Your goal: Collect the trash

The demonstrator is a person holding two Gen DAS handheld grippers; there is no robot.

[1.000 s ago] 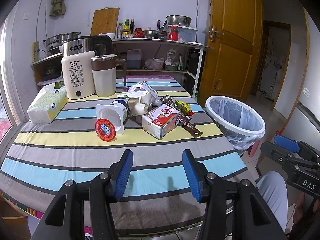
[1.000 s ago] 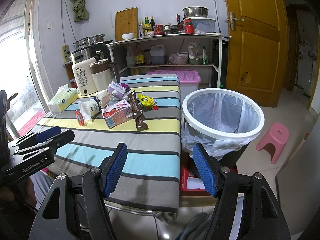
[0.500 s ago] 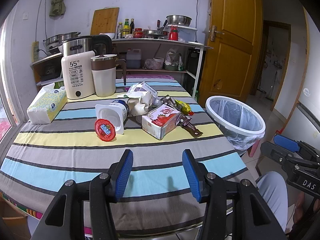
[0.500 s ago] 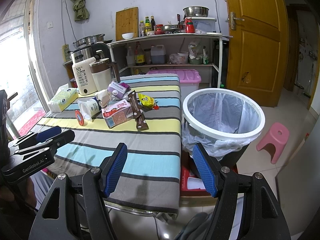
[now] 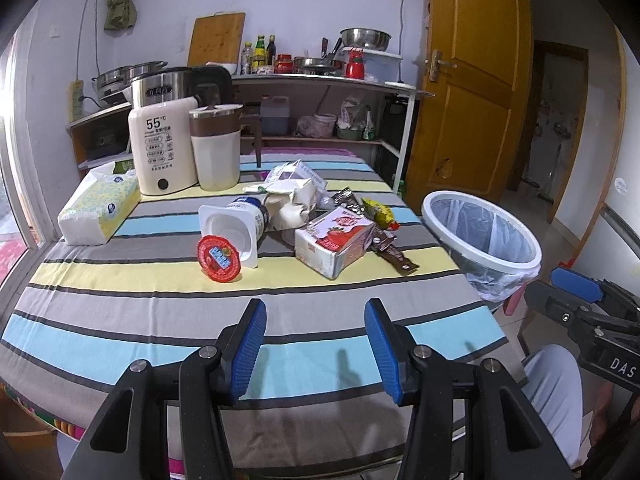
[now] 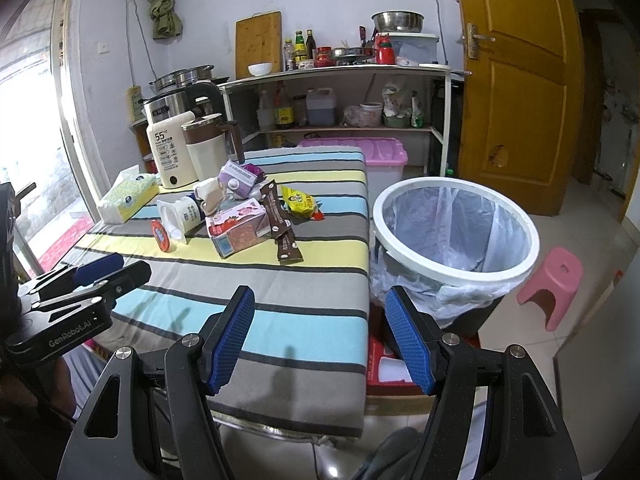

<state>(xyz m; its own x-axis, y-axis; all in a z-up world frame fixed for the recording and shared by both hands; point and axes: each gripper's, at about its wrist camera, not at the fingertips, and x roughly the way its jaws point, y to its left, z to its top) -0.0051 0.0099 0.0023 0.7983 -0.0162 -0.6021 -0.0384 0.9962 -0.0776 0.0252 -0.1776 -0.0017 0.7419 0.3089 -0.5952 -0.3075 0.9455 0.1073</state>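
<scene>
Trash pile (image 5: 304, 220) on table – items overlap, purple carton (image 6: 239, 178) half hidden; both jaws open, empty.

Striped cloth table cover (image 5: 120, 288), glossy cardboard carton (image 5: 334, 240), white plastic bin rim (image 6: 452, 276), varnished wooden door (image 5: 468, 80)

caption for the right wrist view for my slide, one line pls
Open right hand-held gripper poised over the striped table, trash pile ahead and lined bin alongside.
</scene>
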